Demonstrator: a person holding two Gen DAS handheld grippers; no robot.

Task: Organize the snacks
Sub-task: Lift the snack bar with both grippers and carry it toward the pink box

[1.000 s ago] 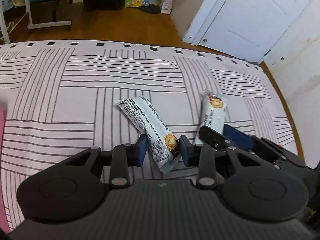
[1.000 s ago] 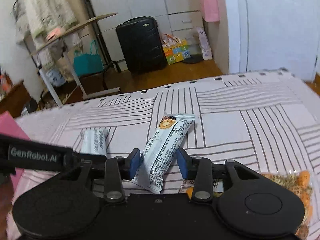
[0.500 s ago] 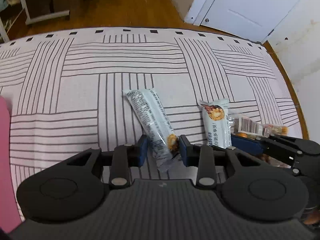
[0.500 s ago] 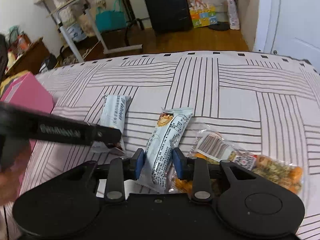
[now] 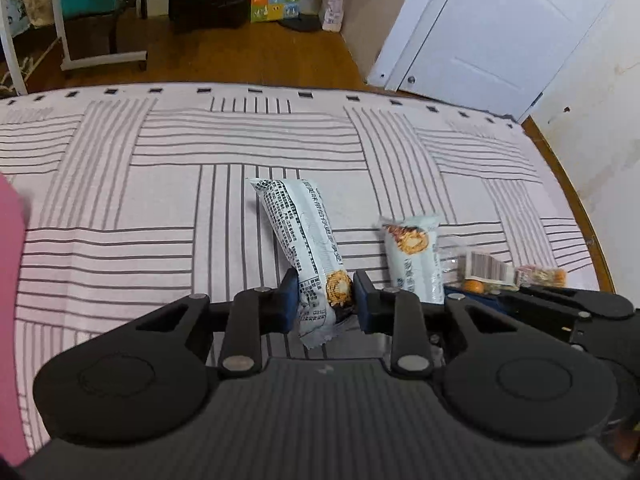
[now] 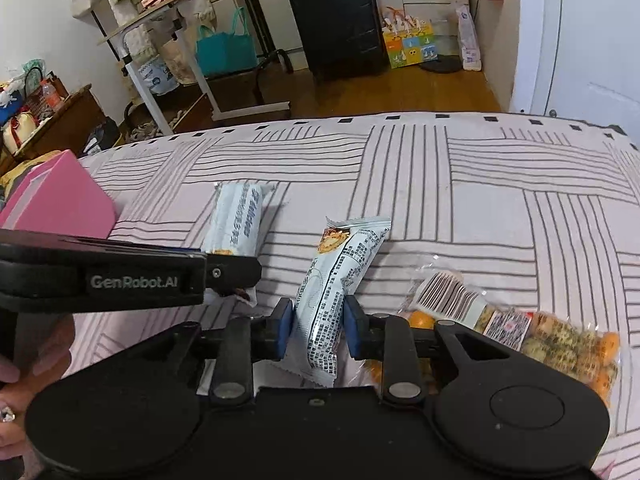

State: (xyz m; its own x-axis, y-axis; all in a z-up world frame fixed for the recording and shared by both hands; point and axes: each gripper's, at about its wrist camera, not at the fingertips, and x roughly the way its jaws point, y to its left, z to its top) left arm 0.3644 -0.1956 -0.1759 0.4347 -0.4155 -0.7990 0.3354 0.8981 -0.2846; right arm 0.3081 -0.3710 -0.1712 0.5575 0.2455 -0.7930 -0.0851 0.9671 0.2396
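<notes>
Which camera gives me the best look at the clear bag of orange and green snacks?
The right wrist view: the clear plastic bag of orange and green snacks lies almost fully visible, barcode label included. The left wrist view shows only a strip of it behind the other tool.

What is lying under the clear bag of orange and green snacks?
Under the clear bag of orange and green snacks only the pink striped bedcover shows. The right tongs cover its near left corner, so that part stays unseen.
</notes>
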